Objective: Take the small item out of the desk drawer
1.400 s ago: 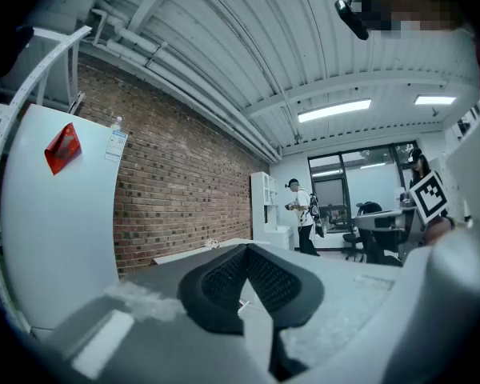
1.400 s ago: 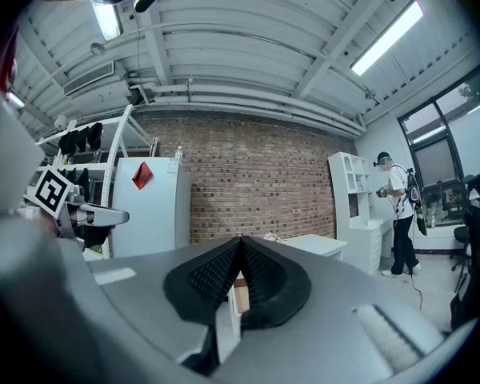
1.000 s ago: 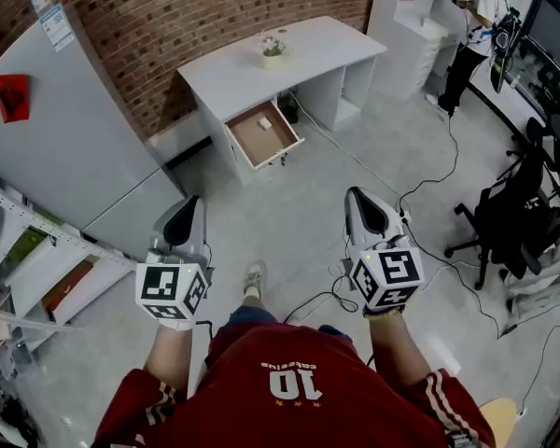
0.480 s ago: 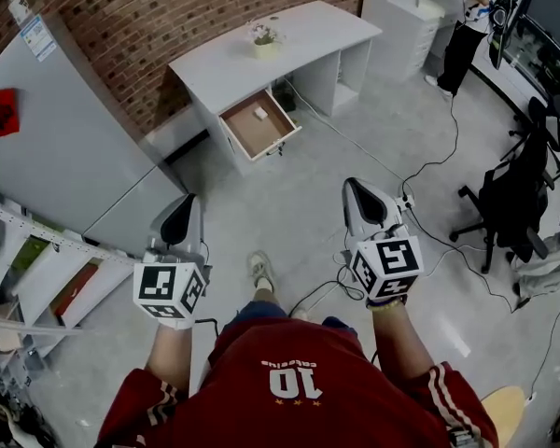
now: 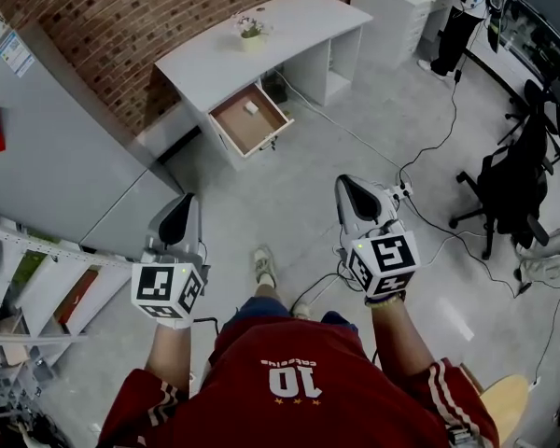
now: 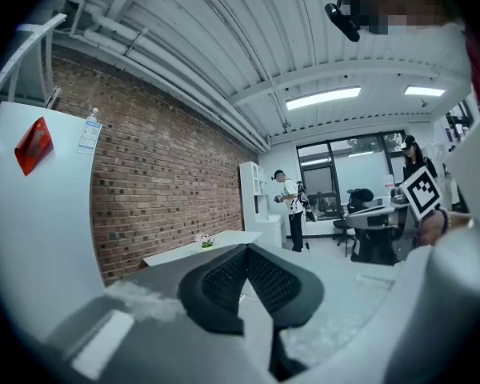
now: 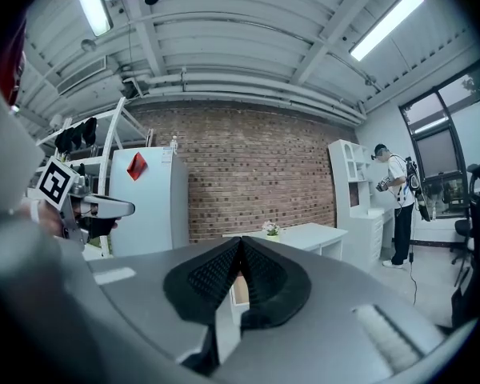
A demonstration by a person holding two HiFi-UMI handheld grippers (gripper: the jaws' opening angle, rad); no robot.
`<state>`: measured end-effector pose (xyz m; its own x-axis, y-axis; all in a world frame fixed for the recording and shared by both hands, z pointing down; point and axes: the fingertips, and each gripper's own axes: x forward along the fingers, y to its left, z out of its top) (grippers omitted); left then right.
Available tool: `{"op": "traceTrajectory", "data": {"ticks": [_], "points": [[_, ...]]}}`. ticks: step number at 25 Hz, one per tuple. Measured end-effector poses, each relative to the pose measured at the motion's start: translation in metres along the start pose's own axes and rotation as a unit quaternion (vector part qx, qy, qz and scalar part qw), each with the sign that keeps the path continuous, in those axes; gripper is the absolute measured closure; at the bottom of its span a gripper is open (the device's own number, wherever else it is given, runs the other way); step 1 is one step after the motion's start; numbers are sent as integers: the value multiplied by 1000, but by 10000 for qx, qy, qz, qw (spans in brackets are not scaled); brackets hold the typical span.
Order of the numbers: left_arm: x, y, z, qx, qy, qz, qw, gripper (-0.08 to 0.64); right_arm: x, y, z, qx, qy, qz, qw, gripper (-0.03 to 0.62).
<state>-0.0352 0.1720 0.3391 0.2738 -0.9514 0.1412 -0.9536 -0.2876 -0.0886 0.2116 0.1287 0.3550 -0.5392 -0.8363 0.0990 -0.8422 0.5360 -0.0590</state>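
Note:
The white desk (image 5: 289, 40) stands against the brick wall at the far side of the head view. Its wooden drawer (image 5: 238, 129) is pulled open, and a small white item (image 5: 251, 107) lies inside near the back. My left gripper (image 5: 178, 211) and right gripper (image 5: 348, 190) hang side by side over the floor, well short of the desk and pointing toward it. Both are shut with nothing between the pads. In the left gripper view the left gripper (image 6: 246, 253) points toward the desk (image 6: 194, 250). In the right gripper view the right gripper (image 7: 240, 245) does likewise toward the desk (image 7: 308, 234).
A grey fridge (image 5: 65, 157) and open shelves (image 5: 33, 283) stand at the left. A potted plant (image 5: 250, 28) sits on the desk. Cables (image 5: 429, 227) trail over the floor at the right, near an office chair (image 5: 509, 189). Another person (image 5: 455, 21) stands by a white shelf unit (image 5: 392, 3).
The desk and open drawer have slid slightly up and left in the head view. Both grippers stay shut and hold about the same spots in the frame.

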Motion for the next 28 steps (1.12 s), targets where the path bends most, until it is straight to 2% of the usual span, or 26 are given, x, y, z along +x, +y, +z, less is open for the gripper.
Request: {"op": "traceTrajectory", "data": {"ticks": [8,16,28], "points": [[36,16,0,-14,0,-91,10000,560,33,-6,0,-5,97,51,9999,589],[80,43,10,95,-42,-331,9994,560,95,-12,12,35,140,87,9999,589],[140,133,19,-102,-96,-288,9995,560,209,11,31,-169,292,329,9989,589]]}}
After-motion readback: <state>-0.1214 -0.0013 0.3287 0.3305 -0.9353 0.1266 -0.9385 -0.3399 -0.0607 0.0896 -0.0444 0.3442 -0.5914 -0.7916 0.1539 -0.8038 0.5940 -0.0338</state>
